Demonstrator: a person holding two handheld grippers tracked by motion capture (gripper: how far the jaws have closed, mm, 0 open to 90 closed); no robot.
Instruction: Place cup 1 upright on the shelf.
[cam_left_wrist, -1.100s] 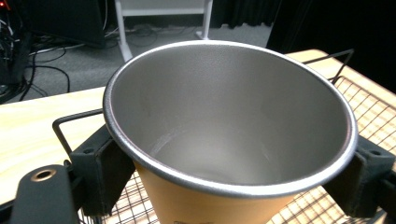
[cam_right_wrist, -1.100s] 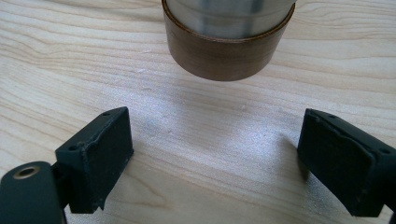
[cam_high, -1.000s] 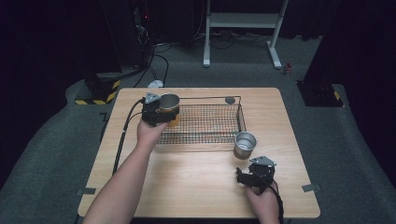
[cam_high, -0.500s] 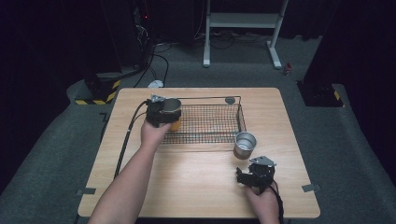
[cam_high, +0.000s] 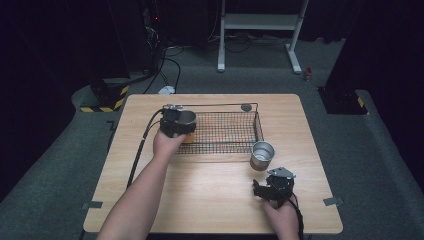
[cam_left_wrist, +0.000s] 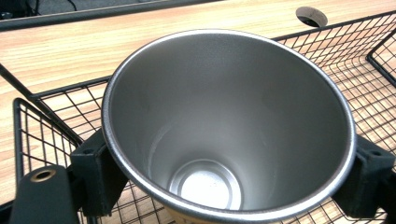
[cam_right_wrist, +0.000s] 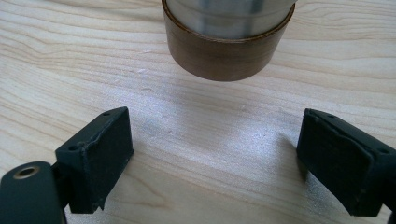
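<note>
Two steel cups are in this scene, and I have one of them already in my left gripper (cam_high: 176, 125). Its jaws are pressed against the outside of the held cup (cam_left_wrist: 229, 126), one on each side a little under the rim, and the cup stands upright with its mouth up, over the left end of the wire basket (cam_high: 235, 145). I cannot tell whether its bottom already rests on the mesh.

I judge this cup light and stiff, so it will not bend, but the polished wall is slippery and widens toward the top. The best hold is therefore across the body just below the rim, as it is now.

My left forearm reaches far over the table (cam_high: 210, 195) from the near side, with the hand behind the gripper.

The second cup (cam_high: 262, 155) stands on the table just outside the basket's near right corner. In the right gripper view I see its brown band at the base (cam_right_wrist: 228, 49). My right gripper (cam_high: 272, 186) lies low on the near side of it, jaws spread wide and holding nothing, pointed at the cup but apart from it.
</note>
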